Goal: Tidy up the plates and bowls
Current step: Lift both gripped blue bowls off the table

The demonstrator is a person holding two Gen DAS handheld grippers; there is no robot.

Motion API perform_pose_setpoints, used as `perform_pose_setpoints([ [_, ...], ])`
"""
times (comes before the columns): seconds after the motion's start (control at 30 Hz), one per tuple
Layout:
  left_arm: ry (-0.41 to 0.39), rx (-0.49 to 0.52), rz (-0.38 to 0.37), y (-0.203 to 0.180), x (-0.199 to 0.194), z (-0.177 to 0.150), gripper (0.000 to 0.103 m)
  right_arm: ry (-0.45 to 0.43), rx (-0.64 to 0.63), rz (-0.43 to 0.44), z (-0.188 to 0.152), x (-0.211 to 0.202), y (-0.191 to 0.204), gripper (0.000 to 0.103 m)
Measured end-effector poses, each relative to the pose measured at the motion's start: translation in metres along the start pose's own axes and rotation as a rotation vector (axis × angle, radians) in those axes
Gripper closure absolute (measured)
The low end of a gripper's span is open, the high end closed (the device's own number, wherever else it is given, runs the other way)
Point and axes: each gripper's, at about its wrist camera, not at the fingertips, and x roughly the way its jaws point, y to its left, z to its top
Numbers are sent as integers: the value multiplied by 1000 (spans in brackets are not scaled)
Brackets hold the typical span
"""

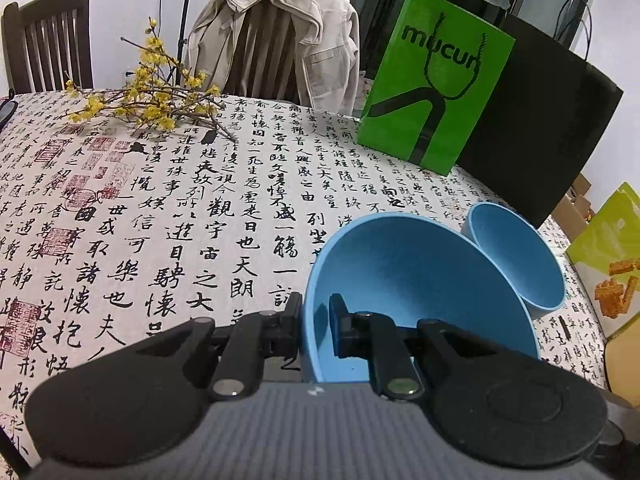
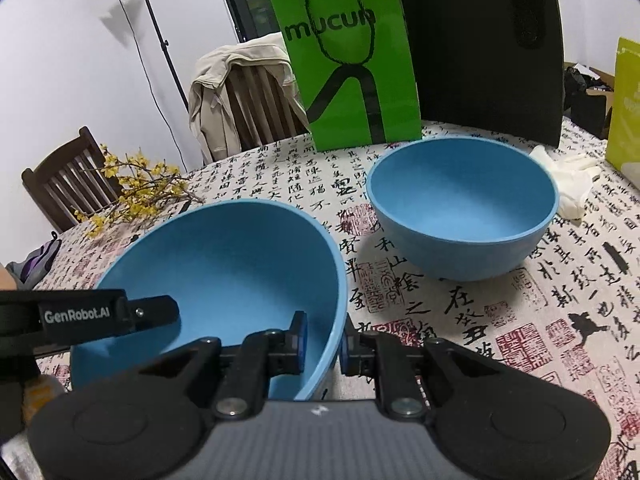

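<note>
Pinching the rim of the large blue bowl (image 2: 224, 280) from two sides, I hold it with both tools because its wall is wide and one thin bite alone would likely let it swing; my right hand-held gripper (image 2: 322, 344) is closed on the rim nearest its camera, one pad inside the bowl and one outside, and my left hand-held gripper (image 1: 316, 320) is clamped the same way on the opposite edge, its arm showing at the left of the right wrist view. The bowl tilts between the two grips, its opening turned up and away from me; whether its base touches the counter (image 2: 500, 320) I cannot tell. The smaller blue bowl (image 2: 464, 208) sits upright on the patterned cloth just beyond and to the right, apart from the big one, in front of the green paper bag (image 2: 352, 72). I judge the two bowls are meant to be brought together, nested or set side by side; the branch of yellow flowers (image 1: 152, 92) lies well off to the left, out of the way.
</note>
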Motion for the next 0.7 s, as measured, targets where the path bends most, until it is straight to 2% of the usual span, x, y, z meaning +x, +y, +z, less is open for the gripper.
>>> perform_pose_setpoints([
  [0.7,-59,7,-31,11,-58,-18,88,-59,4,7,-17,-53,19,88],
])
